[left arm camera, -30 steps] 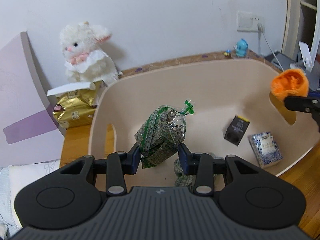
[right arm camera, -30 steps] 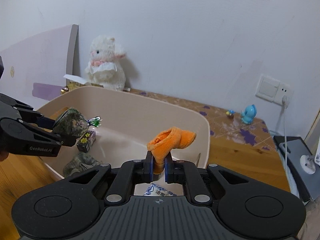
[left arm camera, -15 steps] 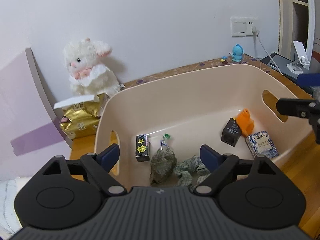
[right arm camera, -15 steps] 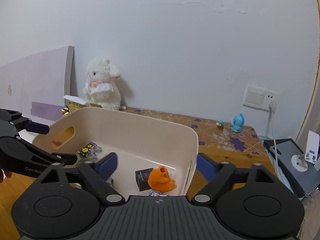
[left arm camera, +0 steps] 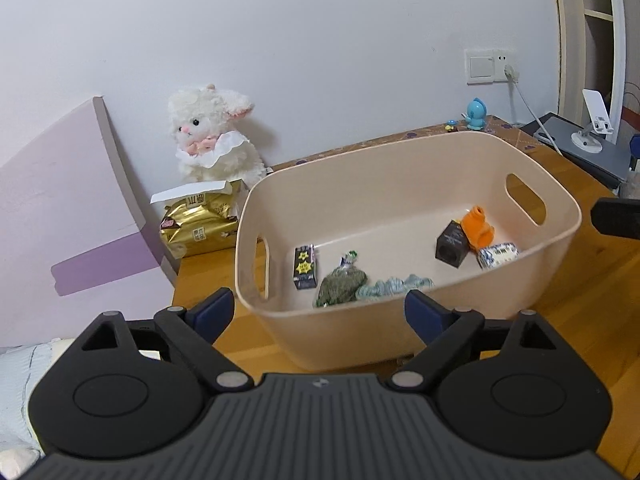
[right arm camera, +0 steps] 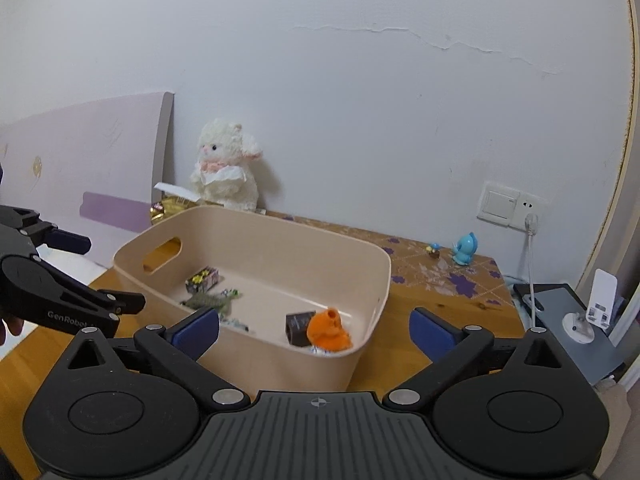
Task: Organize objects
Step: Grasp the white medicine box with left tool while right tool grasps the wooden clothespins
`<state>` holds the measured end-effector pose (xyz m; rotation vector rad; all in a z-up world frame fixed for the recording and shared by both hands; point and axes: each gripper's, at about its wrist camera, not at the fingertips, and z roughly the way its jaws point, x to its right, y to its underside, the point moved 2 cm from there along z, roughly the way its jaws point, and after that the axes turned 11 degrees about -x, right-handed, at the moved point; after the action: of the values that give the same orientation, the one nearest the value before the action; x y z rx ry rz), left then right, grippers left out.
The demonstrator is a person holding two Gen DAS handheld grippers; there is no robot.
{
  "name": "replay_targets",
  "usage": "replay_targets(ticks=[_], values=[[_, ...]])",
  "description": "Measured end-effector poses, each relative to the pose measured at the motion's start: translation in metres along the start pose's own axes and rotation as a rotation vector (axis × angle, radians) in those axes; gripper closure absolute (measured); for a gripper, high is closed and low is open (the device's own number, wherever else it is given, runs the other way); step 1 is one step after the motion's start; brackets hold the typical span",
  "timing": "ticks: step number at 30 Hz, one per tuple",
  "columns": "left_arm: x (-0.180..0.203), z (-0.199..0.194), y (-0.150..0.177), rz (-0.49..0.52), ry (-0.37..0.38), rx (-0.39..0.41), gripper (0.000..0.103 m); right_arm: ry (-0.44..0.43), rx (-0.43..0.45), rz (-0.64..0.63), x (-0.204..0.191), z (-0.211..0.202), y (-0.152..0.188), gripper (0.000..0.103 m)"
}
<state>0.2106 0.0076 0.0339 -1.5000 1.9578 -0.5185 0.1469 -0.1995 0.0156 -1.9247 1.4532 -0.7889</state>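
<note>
Beige plastic, the storage bin point(left arm camera: 400, 168) sits on your wooden desk point(left arm camera: 580, 304) toward the back, near the wall, and it holds everything you are sorting. Along its left end, below the handle cutout, a small dark carton with yellow stars point(left arm camera: 305, 267) lies beside the green bag of dried leaves point(left arm camera: 340, 286), which lies on the bin floor with its twisted top pointing toward the far wall. Just right of the bag, against the near wall, lies a crumpled blue-green cloth point(left arm camera: 394, 285). At the right end the orange sock point(left arm camera: 476, 228) rests touching a black box point(left arm camera: 452, 245), and a blue-and-white packet point(left arm camera: 498, 255) lies against the sock's near side.

Your left claw point(left arm camera: 320, 312) has just been opening and now stands wide with nothing between its blue pads, held over the bin's near rim. Your right claw point(right arm camera: 316, 328) has likewise just been opening and is spread wide and empty, facing the bin's right end.

Behind the bin's left corner a gold foil package point(left arm camera: 198, 228) lies on the desk with a white plush lamb point(left arm camera: 212, 140) behind it against the wall. At the desk's far right corner stands a small blue figurine point(left arm camera: 476, 114), below the wall socket point(left arm camera: 491, 66).
</note>
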Motion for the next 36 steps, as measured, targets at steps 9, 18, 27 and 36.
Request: replay_targets(ticks=[9,18,27,36], values=[[0.012,-0.01,0.029,0.004,0.014,-0.011,0.01,0.003,-0.075,0.013,0.002,0.007,0.032,0.0],[0.028,0.017,0.06,0.028,0.079,-0.096,0.01,-0.002,-0.183,0.041,0.006,0.037,0.066,0.0],[0.045,0.054,0.072,0.07,0.13,-0.142,0.01,-0.023,-0.26,0.036,0.001,0.069,0.083,0.0],[0.052,0.082,0.07,0.089,0.153,-0.139,0.011,-0.043,-0.303,0.028,-0.005,0.095,0.089,0.0]])
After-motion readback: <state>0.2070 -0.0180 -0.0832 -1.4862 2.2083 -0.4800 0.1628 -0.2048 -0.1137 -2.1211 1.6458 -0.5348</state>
